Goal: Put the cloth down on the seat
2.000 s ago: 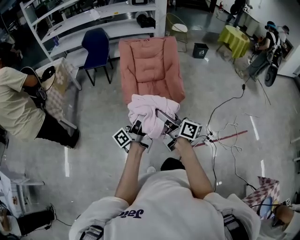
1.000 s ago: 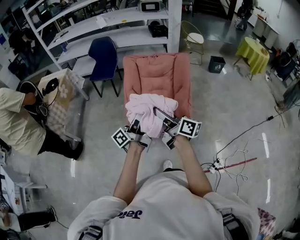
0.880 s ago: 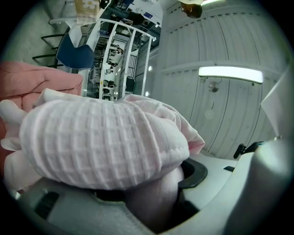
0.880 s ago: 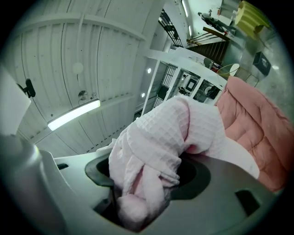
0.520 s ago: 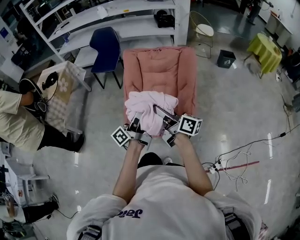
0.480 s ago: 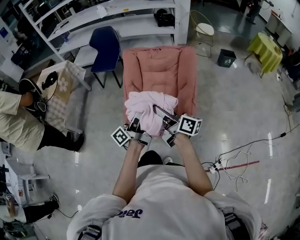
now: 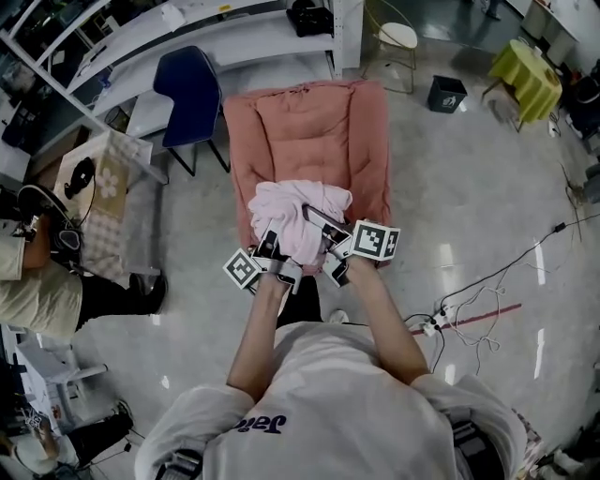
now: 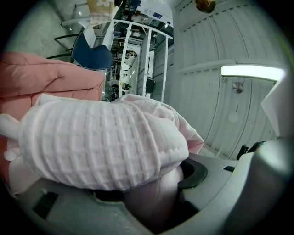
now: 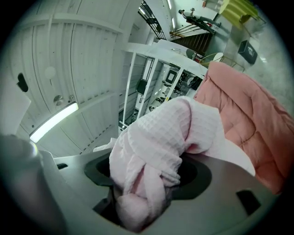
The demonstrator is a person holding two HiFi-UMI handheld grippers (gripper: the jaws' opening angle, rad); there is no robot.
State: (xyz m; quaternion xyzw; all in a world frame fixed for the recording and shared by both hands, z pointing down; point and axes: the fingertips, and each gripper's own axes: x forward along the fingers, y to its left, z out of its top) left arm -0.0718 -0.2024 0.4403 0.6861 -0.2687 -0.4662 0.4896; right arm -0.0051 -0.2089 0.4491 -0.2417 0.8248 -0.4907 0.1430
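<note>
There are two hand-held grippers, and both are clamped on the one cloth [image 7: 298, 208]. The left hand-held gripper [image 7: 273, 247] has a thick waffle-weave fold [image 8: 101, 147] bunched between its jaws. The right hand-held gripper [image 7: 325, 240] has a twisted end of the same cloth [image 9: 151, 179] wedged down between its own. In the head view they sit side by side, close together, each with one marker cube. The pale pink cloth is heaped up in front of them, spilling over their tips.

In the head view the bundle lies over the near edge of the single salmon-pink padded seat [image 7: 305, 122]. Both gripper views show the seat cushion [image 9: 250, 121] just beyond the cloth. No view shows whether the cloth touches the padding.

Around the seat on the grey floor [image 7: 469, 197] stand:
- one blue chair [image 7: 186, 86] at its left
- one long white shelf unit [image 7: 234, 28] behind it
- one wire-frame chair [image 7: 398, 37] with a pale round pad
- one black bin [image 7: 447, 92]
- one yellow-covered table [image 7: 531, 77] at the far right

One seated person [image 7: 37, 281] is at the left edge, and loose cables run to one power strip [image 7: 438, 321] on the right.
</note>
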